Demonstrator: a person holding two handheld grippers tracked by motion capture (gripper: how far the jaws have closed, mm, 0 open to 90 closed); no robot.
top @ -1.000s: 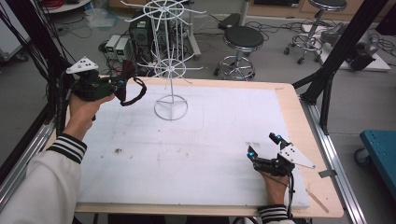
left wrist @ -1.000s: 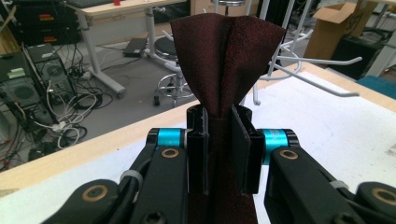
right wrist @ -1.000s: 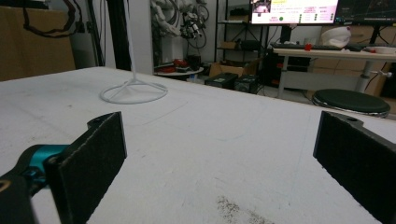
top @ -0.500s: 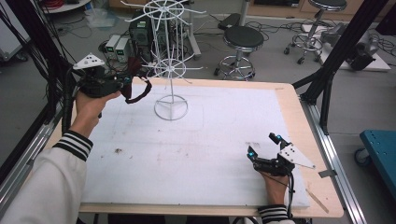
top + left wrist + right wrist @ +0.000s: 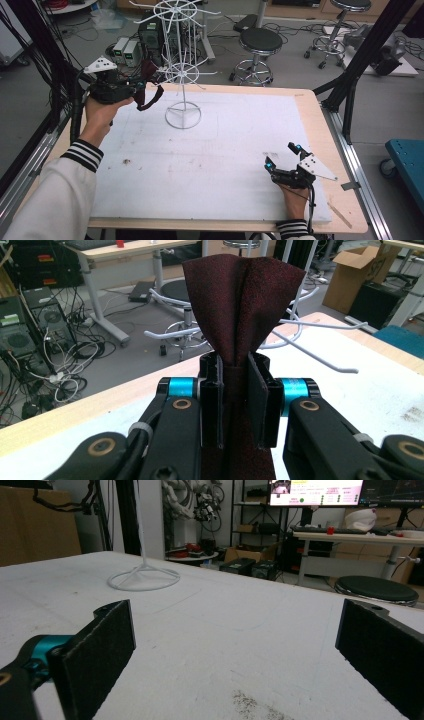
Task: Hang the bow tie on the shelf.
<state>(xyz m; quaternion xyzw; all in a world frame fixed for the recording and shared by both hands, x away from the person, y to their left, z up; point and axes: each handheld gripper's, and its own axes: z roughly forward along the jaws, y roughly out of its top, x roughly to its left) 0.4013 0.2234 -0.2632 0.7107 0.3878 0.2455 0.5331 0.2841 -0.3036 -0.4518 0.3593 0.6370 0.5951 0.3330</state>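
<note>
At upper left of the high view, the left gripper is held above the far left corner of the white foam-covered table, its jaws closed tight on a dark maroon fabric strap. Much of the strap is hard to read there: it loops below and beside the jaws, and its far end blurs into the wire arms behind it. In the left gripper view the strap runs lengthwise between the two black pads, its long axis pointing away from the camera and fanning wide at the top of the frame, while its near end is cut off at the bottom edge.

Just right of the strap stands the white wire display rack, a thin upright pole on a ring base with spoked hook arms; its top is cropped by the frame. One hooked arm crosses right behind the fabric in the left gripper view, though whether they touch cannot be told.

At lower right, well apart, the right gripper rests near the table's front edge with jaws spread wide and nothing between them. Stools and cabling crowd the floor beyond.
</note>
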